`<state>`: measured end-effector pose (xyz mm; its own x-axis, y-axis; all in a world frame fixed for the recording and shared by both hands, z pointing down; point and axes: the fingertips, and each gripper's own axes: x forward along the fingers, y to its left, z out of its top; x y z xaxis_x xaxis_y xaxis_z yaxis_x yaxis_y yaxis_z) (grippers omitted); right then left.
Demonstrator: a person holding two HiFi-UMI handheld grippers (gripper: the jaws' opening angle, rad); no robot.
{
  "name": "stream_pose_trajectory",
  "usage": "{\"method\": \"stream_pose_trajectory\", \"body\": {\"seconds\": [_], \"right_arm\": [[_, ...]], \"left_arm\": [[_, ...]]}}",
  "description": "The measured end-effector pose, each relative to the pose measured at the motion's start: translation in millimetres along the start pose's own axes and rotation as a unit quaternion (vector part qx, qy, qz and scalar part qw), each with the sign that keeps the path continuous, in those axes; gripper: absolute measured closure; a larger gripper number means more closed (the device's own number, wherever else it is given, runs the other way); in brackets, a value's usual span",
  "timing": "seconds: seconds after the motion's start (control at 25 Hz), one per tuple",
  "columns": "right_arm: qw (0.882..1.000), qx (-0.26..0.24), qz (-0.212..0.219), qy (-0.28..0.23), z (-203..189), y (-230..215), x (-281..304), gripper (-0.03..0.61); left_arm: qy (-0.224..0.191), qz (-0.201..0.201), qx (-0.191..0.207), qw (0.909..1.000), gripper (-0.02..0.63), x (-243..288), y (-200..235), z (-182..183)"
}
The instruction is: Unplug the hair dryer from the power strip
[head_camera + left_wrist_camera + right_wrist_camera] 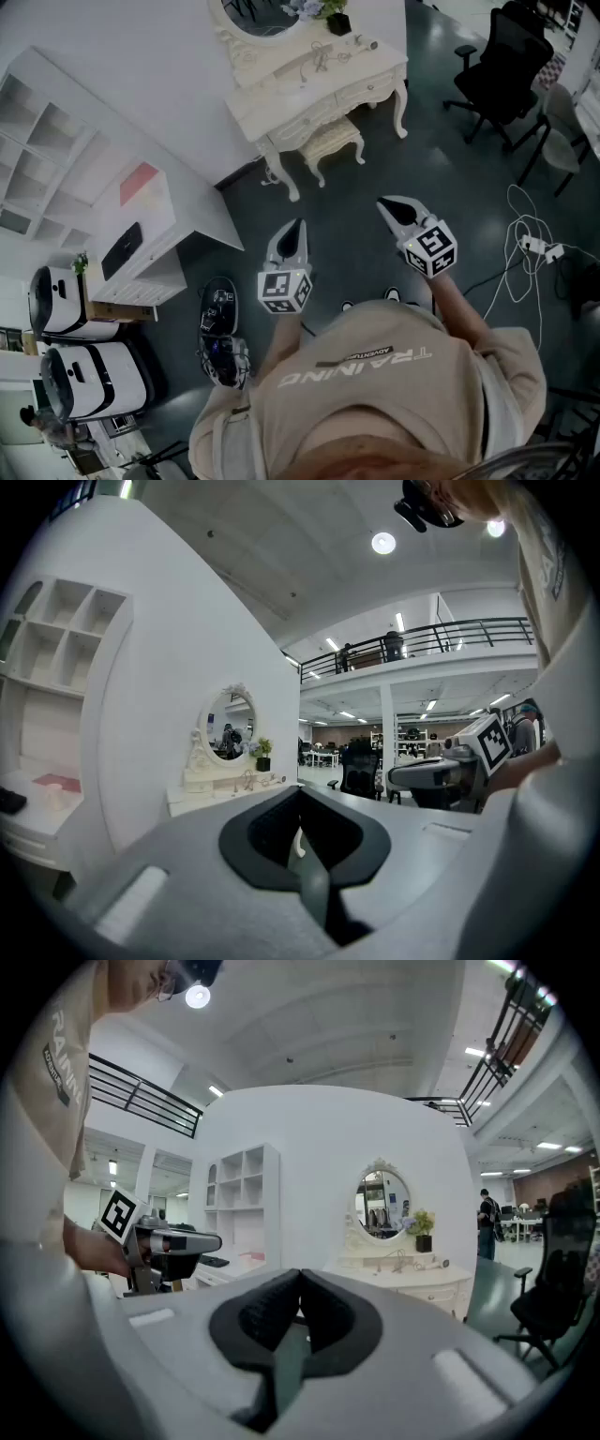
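Both tongs are held out over the dark floor (375,272), side by side and pointing toward a white vanity surface (281,98). The left tongs (298,226) are closed: in the left gripper view their black pads (267,827) meet at the tip, and nothing is held between them. The right tongs (385,202) are also pressed together and empty, with their pads (272,1312) touching along the middle line in the right gripper view. Each gripper shows in the other's view, with its marker cube facing the camera.

The power strip (536,246) lies on the floor well to the right of the right tongs, apart from both pairs. White cables (514,234) loop around it. Ahead of both tongs, on the far side of the vanity surface, lies a small pale item (364,43) that may be the hair dryer, but it is too small to tell. A potted plant (334,16) and an oval mirror (258,17) are just beside it. A cushioned stool (330,141) is tucked under the vanity, between it and the tongs.

A black office chair (502,56) stands ahead and to the right of the right tongs. A white shelf unit (47,141) stands well to the left of the left tongs.
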<state>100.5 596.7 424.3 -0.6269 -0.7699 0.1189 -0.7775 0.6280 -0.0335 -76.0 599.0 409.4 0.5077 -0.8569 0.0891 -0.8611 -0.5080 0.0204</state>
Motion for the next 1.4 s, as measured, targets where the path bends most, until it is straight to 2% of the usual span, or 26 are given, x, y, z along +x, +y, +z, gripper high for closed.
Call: {"method": "stream_pose_trajectory", "body": {"seconds": [0.2,0.4,0.64,0.88,1.04,1.16,1.4], "right_arm": [[1.0,-0.002,0.012,0.014,-5,8,4,0.575],[1.0,-0.005,0.009,0.013,-1,12,20,0.575],[1.0,0.003,-0.004,0.004,-1,16,42,0.574],[0.999,0.018,-0.025,0.024,-22,17,63,0.575],[0.998,0.03,-0.029,0.037,-30,1,76,0.575],[0.998,0.042,-0.025,0.029,-27,-21,90,0.575],[0.999,0.041,-0.015,0.023,-25,-80,112,0.575]], "left_arm": [[0.01,0.0,-0.015,0.9998,0.612,-3,1,-13],[0.01,-0.01,-0.013,0.9998,0.612,4,17,-12],[0.014,-0.022,-0.012,0.9996,0.612,12,44,-17],[0.036,-0.04,-0.024,0.9983,0.612,26,65,-44],[0.051,-0.049,-0.037,0.9968,0.612,43,67,-57],[0.058,-0.044,-0.039,0.9965,0.612,61,70,-61],[0.06,-0.051,-0.037,0.9962,0.612,127,58,-56]]}}
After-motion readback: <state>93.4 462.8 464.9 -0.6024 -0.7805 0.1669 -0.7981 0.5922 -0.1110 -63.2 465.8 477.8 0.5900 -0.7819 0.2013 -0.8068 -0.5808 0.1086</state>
